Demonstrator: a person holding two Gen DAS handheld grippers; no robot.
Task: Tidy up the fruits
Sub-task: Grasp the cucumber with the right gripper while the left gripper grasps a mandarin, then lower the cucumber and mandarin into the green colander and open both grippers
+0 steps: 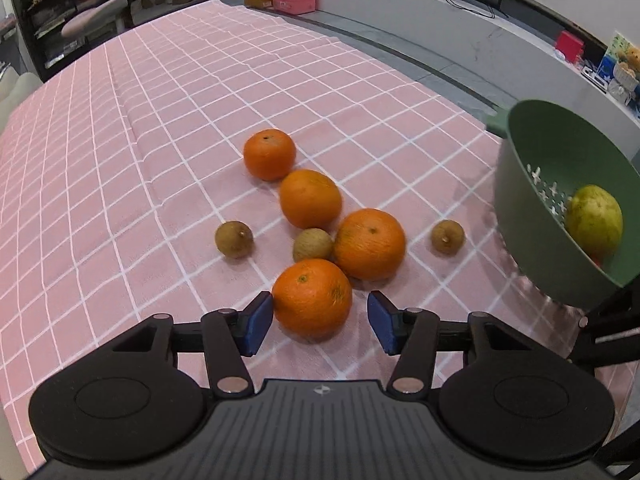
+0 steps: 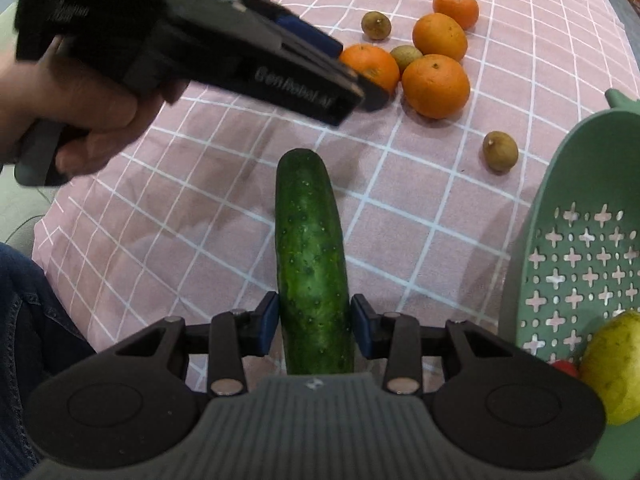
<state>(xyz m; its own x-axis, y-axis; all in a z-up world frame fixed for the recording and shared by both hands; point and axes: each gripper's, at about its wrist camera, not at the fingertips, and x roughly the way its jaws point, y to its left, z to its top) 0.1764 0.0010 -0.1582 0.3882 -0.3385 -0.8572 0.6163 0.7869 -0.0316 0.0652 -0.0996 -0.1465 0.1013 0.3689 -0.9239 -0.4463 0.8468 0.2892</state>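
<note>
Orange [image 1: 312,298] between left claw [image 1: 320,322] pads

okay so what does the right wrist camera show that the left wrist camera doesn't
Only the right wrist view shows the cucumber between the right gripper pads, plus the person's hand carrying the left gripper.

Only the left wrist view shows the left gripper open around the nearest orange, and the room's counter beyond.

Both show the four oranges, three small brown fruits, the green colander with a yellow-green fruit, and the pink checked tablecloth.
</note>
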